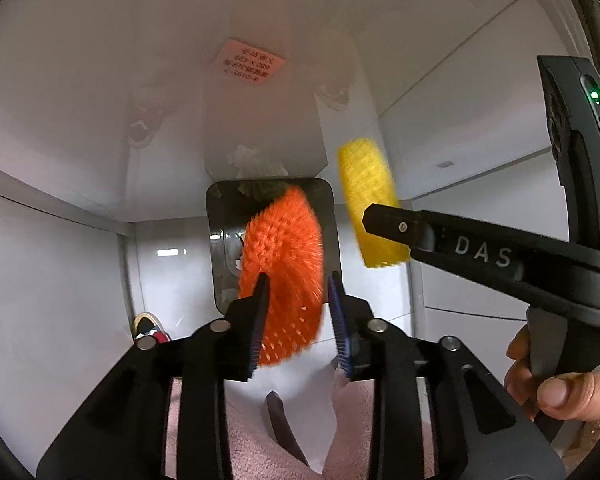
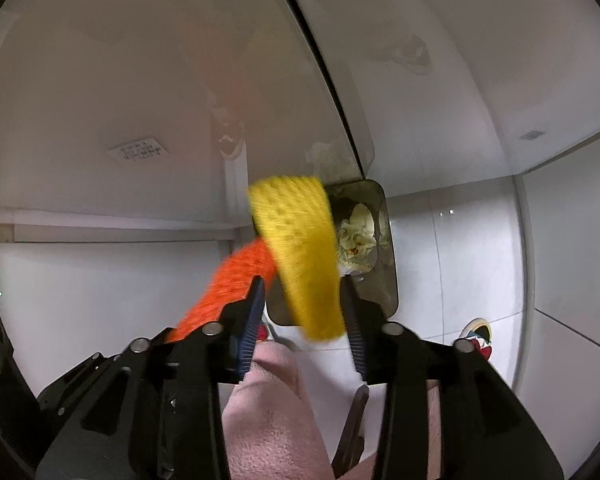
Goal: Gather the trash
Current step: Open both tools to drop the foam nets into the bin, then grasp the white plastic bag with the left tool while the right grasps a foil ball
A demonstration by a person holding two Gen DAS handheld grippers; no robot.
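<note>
Two foam fruit nets, an orange net and a yellow net, stand mid-frame with long axes roughly upright over the dark bin of crumpled paper, each apparently loose between the parted fingers of the left gripper and right gripper.

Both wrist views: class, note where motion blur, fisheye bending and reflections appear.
Left wrist view: orange brush and yellow brush are motion-smeared; straight wall seams bow outward; the glossy wall reflects a pink label. Right wrist view: both brushes streak; dark corners vignette; crumpled paper in the bin stays fairly sharp.
</note>
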